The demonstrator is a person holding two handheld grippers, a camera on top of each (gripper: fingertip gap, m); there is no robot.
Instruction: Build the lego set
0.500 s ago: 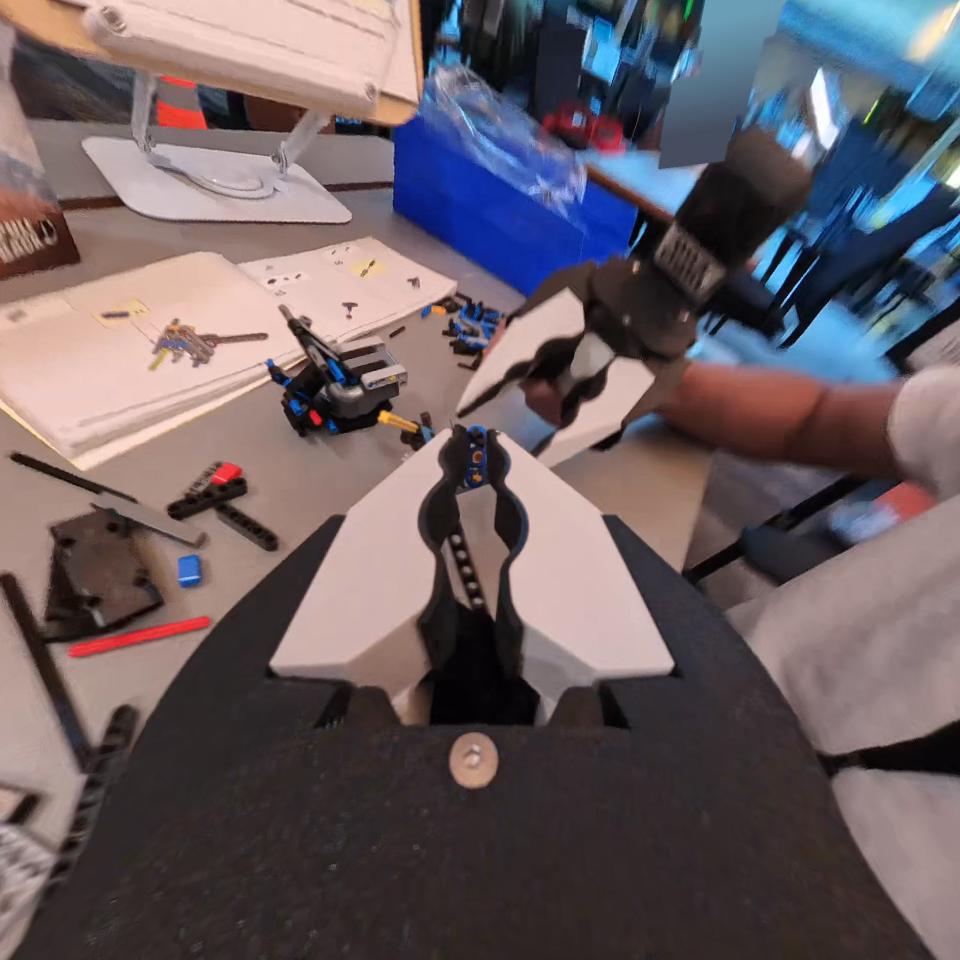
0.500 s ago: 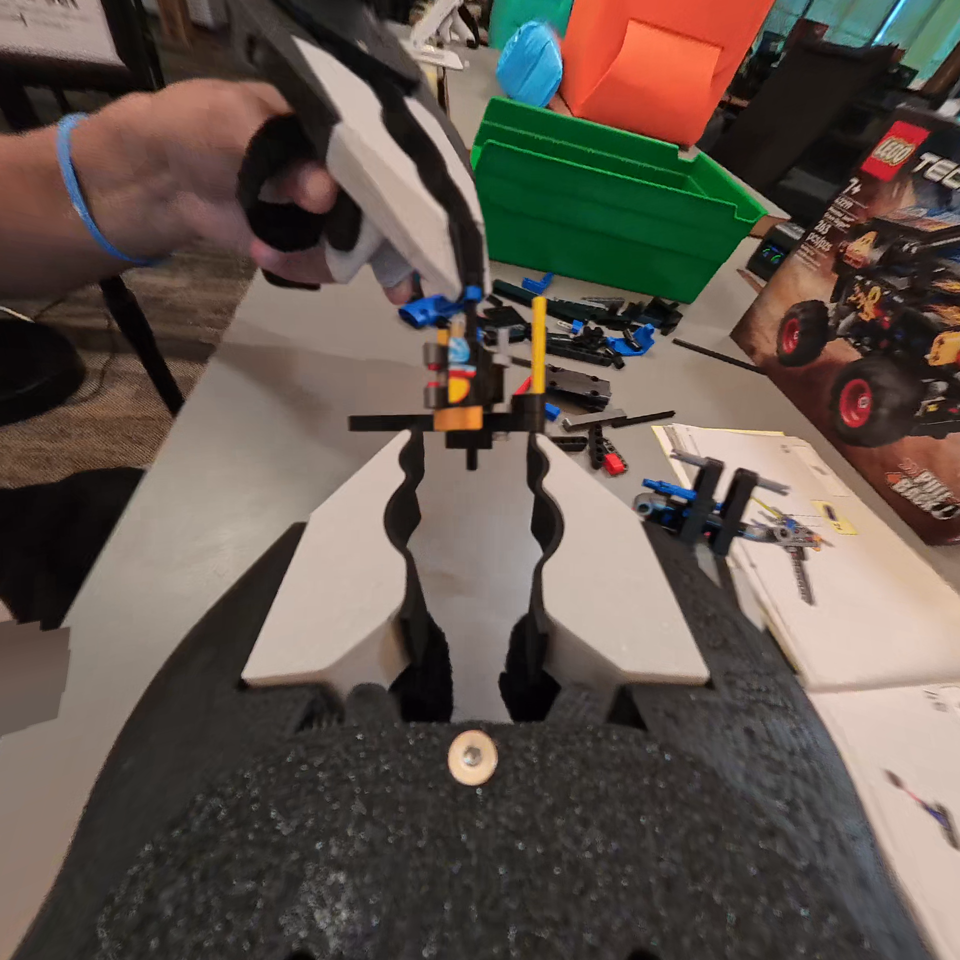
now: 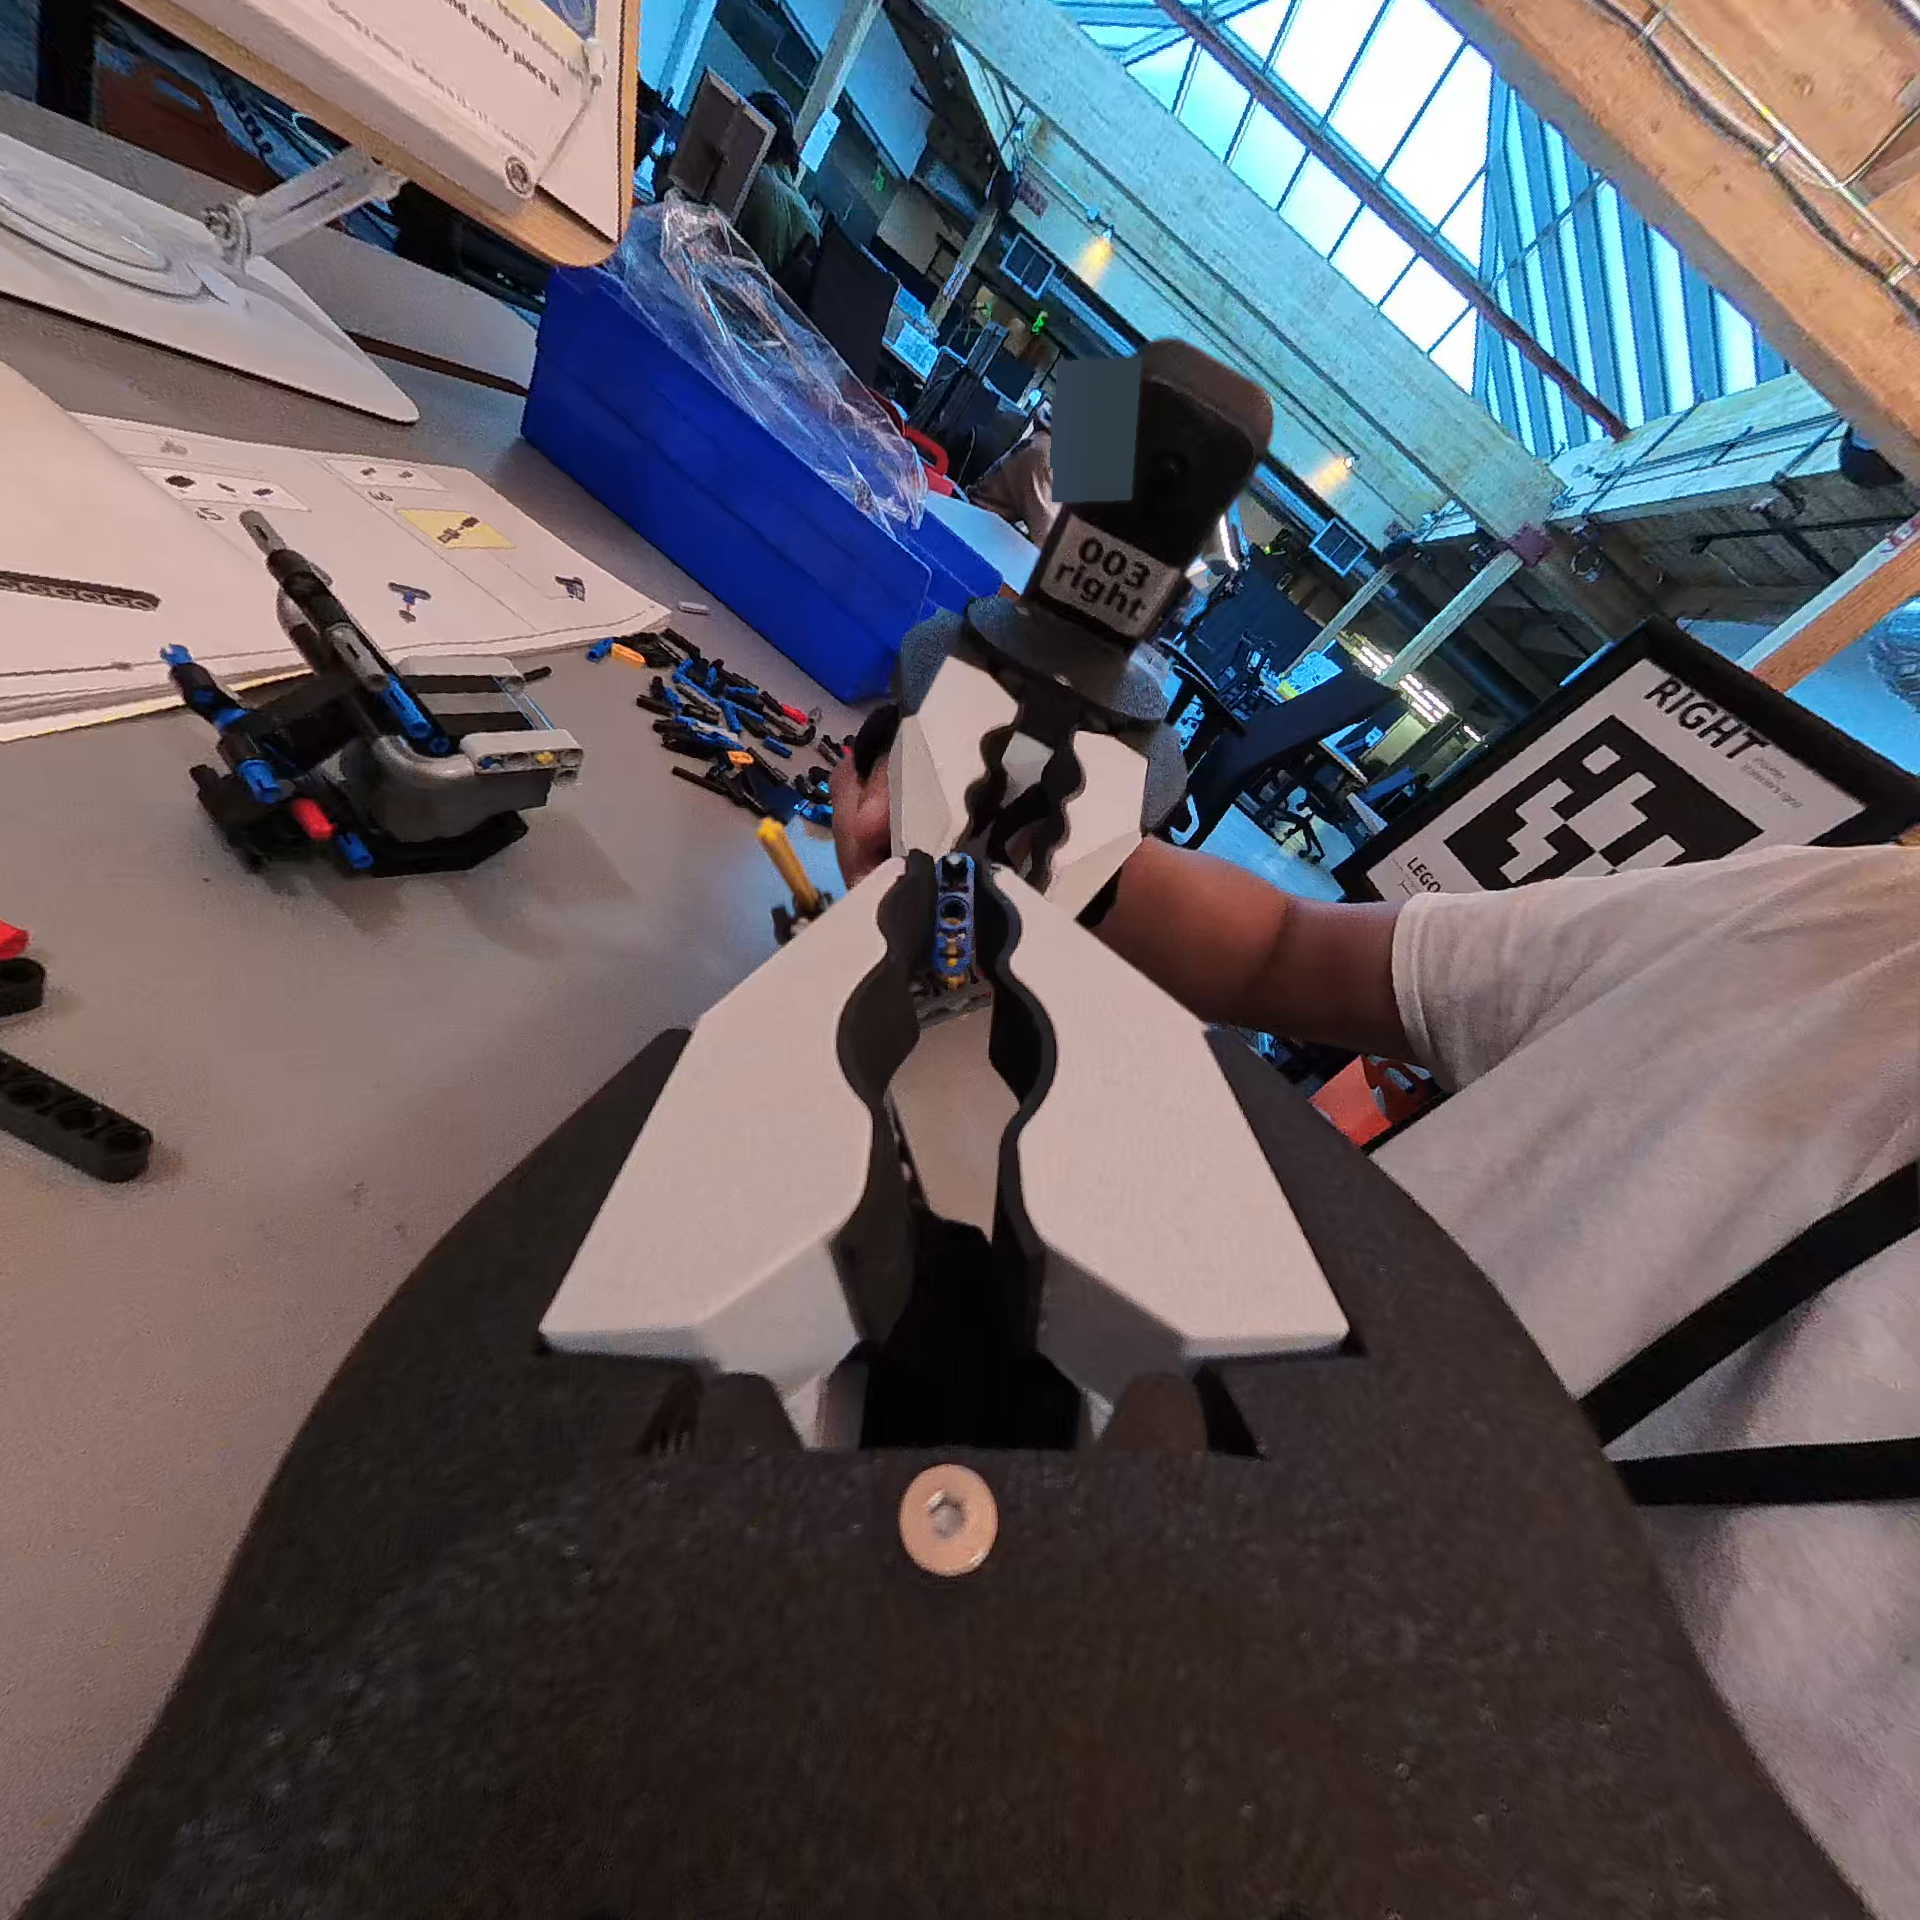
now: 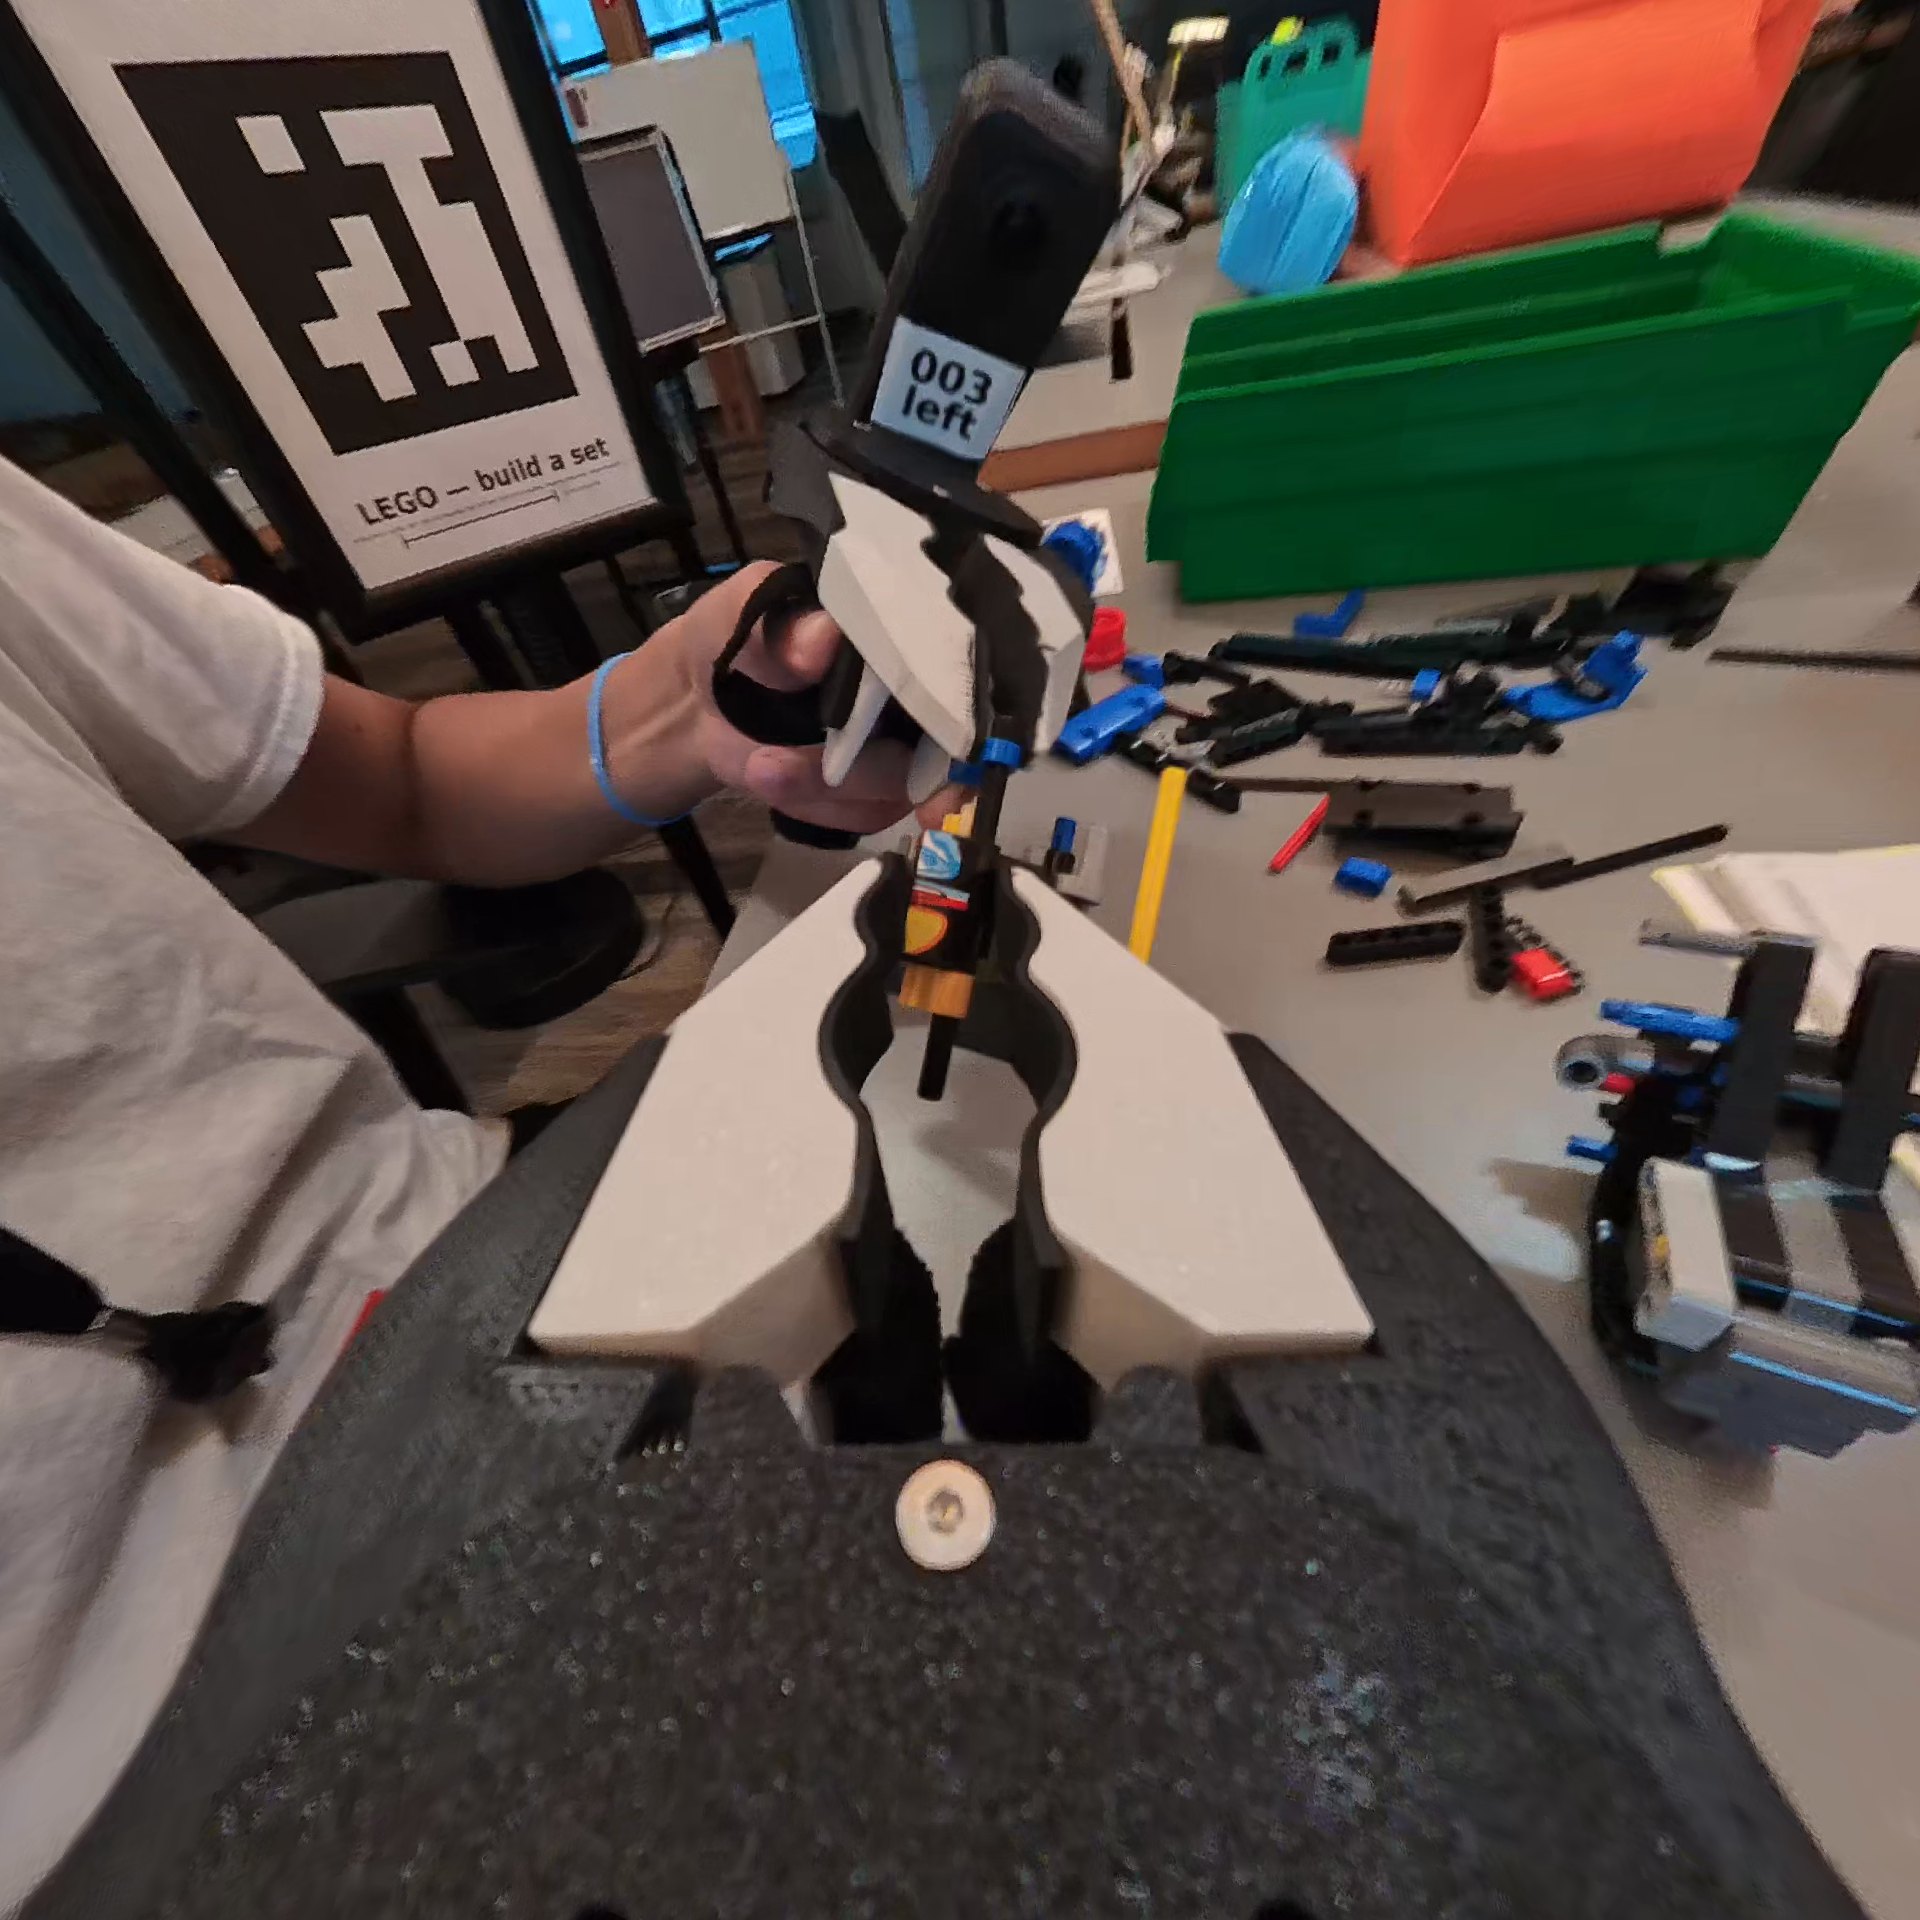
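L gripper [image 3: 954, 940]: jaws pinched on the small lego sub-assembly [image 3: 953, 932], held up off the table; in R wrist view its tips are seen clamped at the blue connector on the assembly's black axle.
R gripper [image 4: 948, 914]: jaws nearly together around the same sub-assembly at its orange/printed part; contact w/ both pads can't be confirmed.
Sub-assembly: black axle w/ blue, orange and printed bits, roughly upright between the two grippers, above the table edge; a yellow axle [image 4: 1153, 860] is seen just beside it, attachment unclear.
Grippers: tip to tip, facing each other, each held by a hand [image 4: 727, 717].
Partial build [image 3: 364, 748]: black/grey/blue chassis chunk, set on the grey table [image 3: 343, 1049] at the edge of the open instruction booklet [image 3: 343, 540].
Loose parts [image 4: 1382, 717]: black beams, blue and red pins scattered on the table, in front of the green bin [image 4: 1507, 416].
Blue bin [image 3: 727, 488]: behind a second pile of small pins, clear plastic bag on top.
Marker boards: black-and-white pattern boards stood beyond the table edge.
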